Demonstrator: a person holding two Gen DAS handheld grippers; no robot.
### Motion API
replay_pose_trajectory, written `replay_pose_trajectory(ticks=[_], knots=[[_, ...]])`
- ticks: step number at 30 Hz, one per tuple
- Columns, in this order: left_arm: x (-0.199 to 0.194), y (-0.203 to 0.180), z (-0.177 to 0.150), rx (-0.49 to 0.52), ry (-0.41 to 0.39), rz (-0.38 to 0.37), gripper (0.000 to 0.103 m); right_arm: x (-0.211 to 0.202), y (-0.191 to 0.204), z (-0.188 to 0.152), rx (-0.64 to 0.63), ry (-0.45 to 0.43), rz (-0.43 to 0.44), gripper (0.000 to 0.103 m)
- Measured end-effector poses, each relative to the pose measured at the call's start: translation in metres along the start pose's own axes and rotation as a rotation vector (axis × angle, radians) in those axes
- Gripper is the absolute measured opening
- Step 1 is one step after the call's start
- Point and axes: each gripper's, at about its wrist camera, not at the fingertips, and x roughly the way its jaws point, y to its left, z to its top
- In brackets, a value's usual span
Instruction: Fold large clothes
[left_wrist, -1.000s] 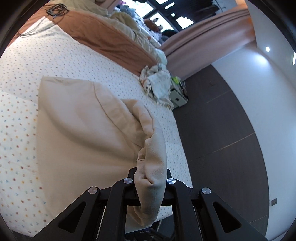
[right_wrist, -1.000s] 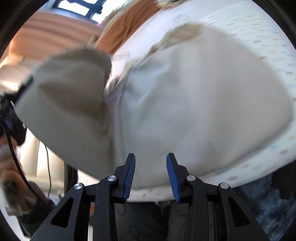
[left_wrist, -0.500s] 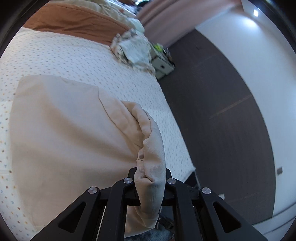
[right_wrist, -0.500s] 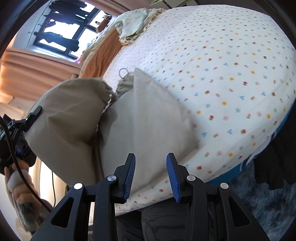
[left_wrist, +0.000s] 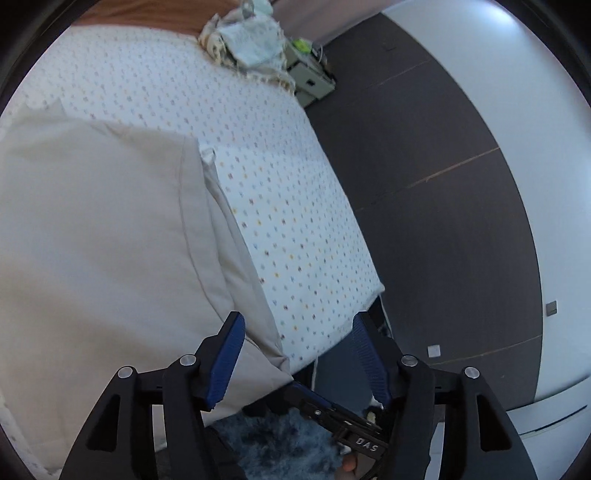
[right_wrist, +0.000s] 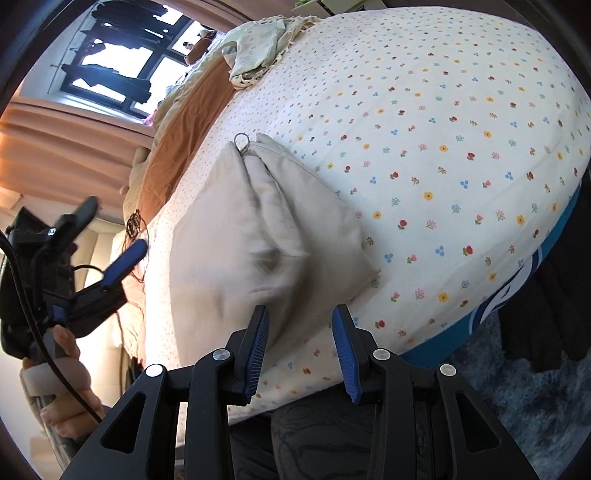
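Note:
A beige garment lies folded flat on the flower-print bed sheet. It also shows in the right wrist view, with a metal ring at its far corner. My left gripper is open and empty, just above the garment's near right corner at the bed edge. My right gripper is open and empty, hovering over the garment's near edge. The left gripper also shows at the left of the right wrist view, held by a hand.
A crumpled pale cloth pile lies at the far side of the bed, also in the right wrist view. An orange-brown blanket lies beyond. Dark floor, a white wall and a blue shaggy rug border the bed.
My left gripper has opened and let go of the garment's bunched fold; the fold now lies flat on the garment. The right gripper stays open and has drawn back slightly.

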Motion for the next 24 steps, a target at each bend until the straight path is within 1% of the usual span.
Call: replay_pose_trajectory(ticks=[3,4,5,7,11,13,16,18,19,20,22,24], knots=[[-0.030,0.015,0.004,0.004,-0.077,0.062,0.062,-0.002,0.005,0.000,-0.014,-0.009,0.036,0.040],[-0.040,0.024,0.003,0.000,-0.102,0.085,0.062,-0.003,0.007,0.001,-0.021,-0.014,0.036,0.045],[-0.050,0.032,0.000,-0.010,-0.121,0.108,0.062,-0.004,0.009,0.001,-0.026,-0.021,0.037,0.052],[-0.067,0.053,-0.006,-0.030,-0.154,0.159,0.062,-0.003,0.011,0.001,-0.030,-0.032,0.062,0.062],[-0.096,0.097,-0.024,-0.083,-0.196,0.260,0.062,0.015,0.017,0.001,-0.039,-0.002,0.063,0.063],[-0.106,0.118,-0.033,-0.120,-0.203,0.289,0.062,0.026,0.019,0.001,-0.045,0.017,0.066,0.063],[-0.115,0.147,-0.051,-0.179,-0.206,0.337,0.062,0.040,0.025,0.001,-0.072,0.019,0.038,0.063],[-0.123,0.165,-0.065,-0.226,-0.206,0.350,0.062,0.047,0.030,0.002,-0.106,0.011,-0.018,0.049],[-0.123,0.173,-0.070,-0.247,-0.200,0.352,0.062,0.050,0.031,0.004,-0.119,0.006,-0.046,0.030],[-0.122,0.179,-0.075,-0.264,-0.191,0.358,0.062,0.054,0.032,0.006,-0.124,0.004,-0.059,0.020],[-0.119,0.191,-0.081,-0.290,-0.180,0.363,0.062,0.054,0.033,0.011,-0.138,-0.011,-0.051,0.014],[-0.112,0.197,-0.083,-0.298,-0.170,0.358,0.062,0.048,0.038,0.017,-0.165,-0.057,-0.049,0.011]])
